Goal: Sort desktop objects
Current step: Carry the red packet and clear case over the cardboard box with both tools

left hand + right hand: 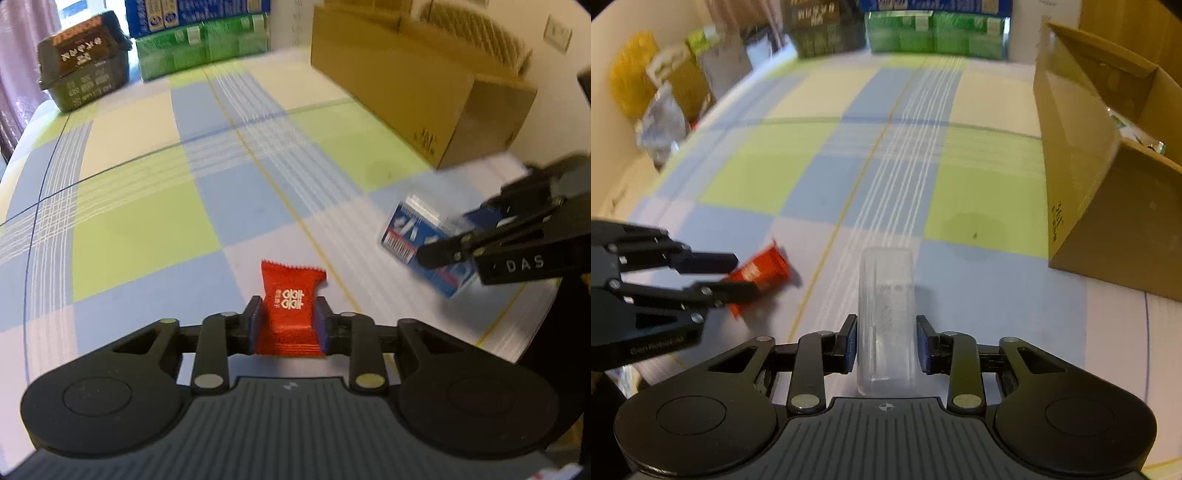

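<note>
Red candy packet (286, 312), a glossy foil pillow with crimped zigzag ends and white characters printed on its face, sits clamped between the blue pads of the left gripper (286, 325) in the left wrist view, its jaws drawn in narrow on the wrapper. Below it spreads the checked tablecloth (147, 221), a smooth sheet of blue, green, cream and pale lilac squares crossed by thin white and yellow lines. To the right the right gripper (439, 254) comes in from the side, blurred, holding a box whose blue, white and red label with a barcode (402, 236) shows only from this side. A long brown cardboard box (388, 85) stands on the cloth beyond it. At the far edge sit a dark lidded container (85, 62) and green packages (203, 48) under blue ones.

Seen from the right wrist, the held thing appears as a clear plastic case (886, 317), frosted, rectangular with rounded corners, gripped upright between the right gripper (886, 343) pads, jaws closed to its width; the label is hidden here. The left gripper (738, 277) enters at the left with the red packet (761, 273) pinched between its tips, just over the cloth. Only this view looks into the cardboard box (1082, 166), open-topped, with small blurred contents. Bags and packets (661, 92) crowd the far left edge.
</note>
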